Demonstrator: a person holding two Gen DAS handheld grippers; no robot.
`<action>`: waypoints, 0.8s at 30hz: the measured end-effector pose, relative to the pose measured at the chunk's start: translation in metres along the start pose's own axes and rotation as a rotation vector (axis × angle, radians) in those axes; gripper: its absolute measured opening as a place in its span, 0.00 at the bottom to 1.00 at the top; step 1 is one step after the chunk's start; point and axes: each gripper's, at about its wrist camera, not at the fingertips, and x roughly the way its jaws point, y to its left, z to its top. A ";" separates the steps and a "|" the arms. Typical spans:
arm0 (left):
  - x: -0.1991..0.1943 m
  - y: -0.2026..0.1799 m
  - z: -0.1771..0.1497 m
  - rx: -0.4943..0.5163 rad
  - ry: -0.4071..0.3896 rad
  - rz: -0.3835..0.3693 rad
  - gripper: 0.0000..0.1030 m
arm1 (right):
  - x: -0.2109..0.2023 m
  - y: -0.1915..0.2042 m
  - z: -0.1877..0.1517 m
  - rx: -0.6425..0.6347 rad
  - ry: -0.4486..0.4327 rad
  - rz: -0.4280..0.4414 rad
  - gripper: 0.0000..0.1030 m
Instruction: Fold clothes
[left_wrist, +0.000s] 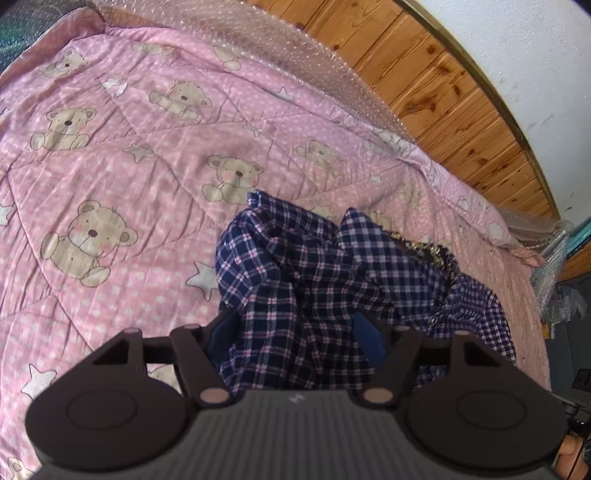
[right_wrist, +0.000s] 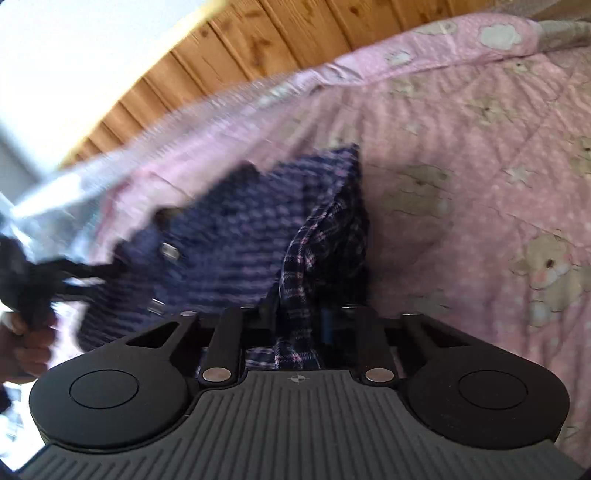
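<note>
Shirt (left_wrist: 295, 295), navy plaid, bunched on the pink bear quilt (left_wrist: 110, 166) and gathered up between both sets of jaws. Left gripper (left_wrist: 295, 332) stands fairly wide, cloth filling the gap. Right gripper (right_wrist: 301, 325) is pinched narrow on a fold. Beyond, quilt, then wooden headboard (left_wrist: 424, 74) and white wall (left_wrist: 535, 55).

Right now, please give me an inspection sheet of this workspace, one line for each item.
Surface: pink bear-print quilt covering a bed.
Job's things: navy plaid shirt, crumpled, unfolded, lifted at two places.
Clutter: bubble wrap along the far edge; a small dark patterned item partly under the shirt.
Grippers: left gripper has cloth bunched between wide fingers; right gripper is shut on the shirt.
Cables: nothing seen.
Surroundings: wooden panel, white wall.
</note>
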 end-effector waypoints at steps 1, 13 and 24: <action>-0.002 0.000 0.001 0.001 -0.008 -0.014 0.66 | -0.004 0.001 0.001 0.037 -0.018 0.053 0.12; 0.010 0.035 0.017 -0.085 0.027 -0.110 0.28 | 0.006 -0.072 -0.031 0.477 -0.009 0.160 0.11; -0.004 0.050 0.022 -0.168 -0.032 -0.152 0.63 | -0.030 -0.029 0.011 0.184 -0.105 -0.083 0.41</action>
